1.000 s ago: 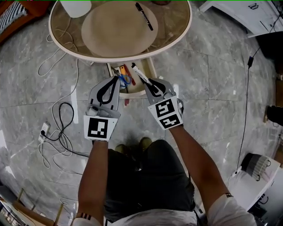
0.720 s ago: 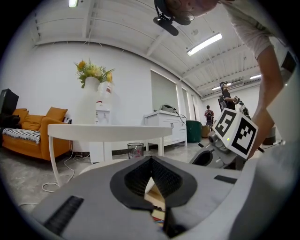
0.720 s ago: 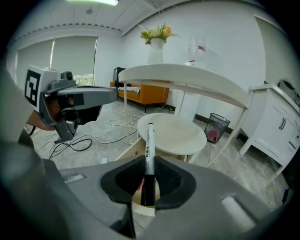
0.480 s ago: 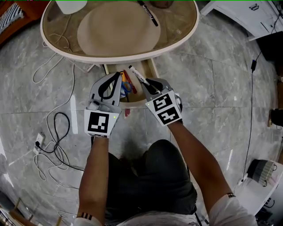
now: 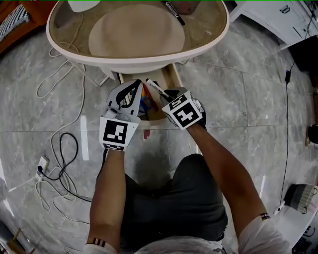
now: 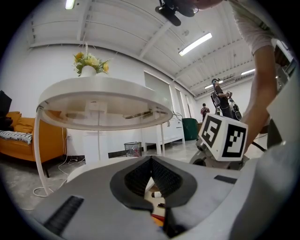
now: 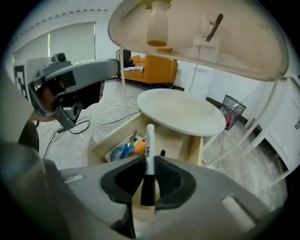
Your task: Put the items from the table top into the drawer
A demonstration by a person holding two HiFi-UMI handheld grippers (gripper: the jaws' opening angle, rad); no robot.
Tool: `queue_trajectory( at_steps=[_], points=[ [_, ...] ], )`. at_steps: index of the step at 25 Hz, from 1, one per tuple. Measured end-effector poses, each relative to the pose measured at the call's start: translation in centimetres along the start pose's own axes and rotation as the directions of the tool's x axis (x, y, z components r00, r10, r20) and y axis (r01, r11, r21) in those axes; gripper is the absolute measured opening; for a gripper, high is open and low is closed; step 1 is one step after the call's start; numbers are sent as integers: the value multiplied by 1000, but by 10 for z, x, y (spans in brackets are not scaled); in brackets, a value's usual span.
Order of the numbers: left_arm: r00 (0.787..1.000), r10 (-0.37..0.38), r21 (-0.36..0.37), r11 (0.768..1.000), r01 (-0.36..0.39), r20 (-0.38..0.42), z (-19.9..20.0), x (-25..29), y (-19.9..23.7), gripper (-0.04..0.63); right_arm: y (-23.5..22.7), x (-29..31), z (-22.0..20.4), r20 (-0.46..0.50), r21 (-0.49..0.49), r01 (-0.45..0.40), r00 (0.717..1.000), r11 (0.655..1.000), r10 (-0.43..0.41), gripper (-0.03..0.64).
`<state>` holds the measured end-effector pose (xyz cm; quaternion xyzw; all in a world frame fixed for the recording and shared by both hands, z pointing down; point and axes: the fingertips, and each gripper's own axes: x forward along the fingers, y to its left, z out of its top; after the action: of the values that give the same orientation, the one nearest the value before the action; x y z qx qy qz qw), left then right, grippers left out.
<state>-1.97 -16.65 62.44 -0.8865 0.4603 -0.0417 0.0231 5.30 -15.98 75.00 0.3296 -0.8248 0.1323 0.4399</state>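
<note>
Hanging over the one open drawer (image 7: 196, 149), the right gripper (image 7: 149, 161) is clamped on a white marker (image 7: 149, 147), with the drawer's walls close either side below. Beside it, the left gripper (image 6: 151, 160) has its jaws together, empty. A second marker (image 5: 175, 11) lies beyond on the table top (image 5: 208, 34).

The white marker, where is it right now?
Centre of the head view: the white marker is clamped in the right gripper, above the open drawer under the table.
</note>
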Motion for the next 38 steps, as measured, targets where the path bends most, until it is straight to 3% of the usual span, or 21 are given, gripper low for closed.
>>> queue_trajectory(
  at_steps=[3, 8, 13, 22, 30, 38],
  points=[
    [1000, -20, -3, 1000, 20, -9, -12, 4, -2, -2, -2, 14, -1, -46, -7, -10, 999, 1000, 9, 66],
    [1000, 3, -78, 997, -2, 17, -11, 1, 7, -2, -2, 32, -4, -132, 36, -12, 991, 999, 16, 67],
    [999, 17, -60, 998, -14, 44, -4, -1, 11, -2, -7, 53, -16, -260, 16, -6, 966, 1000, 10, 67],
    [999, 24, -70, 997, -21, 36, -1, -4, 10, -2, -2, 72, -39, -383, 96, -61, 919, 994, 94, 67],
    [1000, 9, -70, 998, -7, 26, -4, -4, 5, -2, 3, 74, -39, -341, 108, -102, 931, 989, 133, 92],
    [1000, -9, -74, 997, 9, -2, -15, -2, 2, -2, 5, 52, -5, -142, 92, -140, 978, 986, 152, 76]
  ],
)
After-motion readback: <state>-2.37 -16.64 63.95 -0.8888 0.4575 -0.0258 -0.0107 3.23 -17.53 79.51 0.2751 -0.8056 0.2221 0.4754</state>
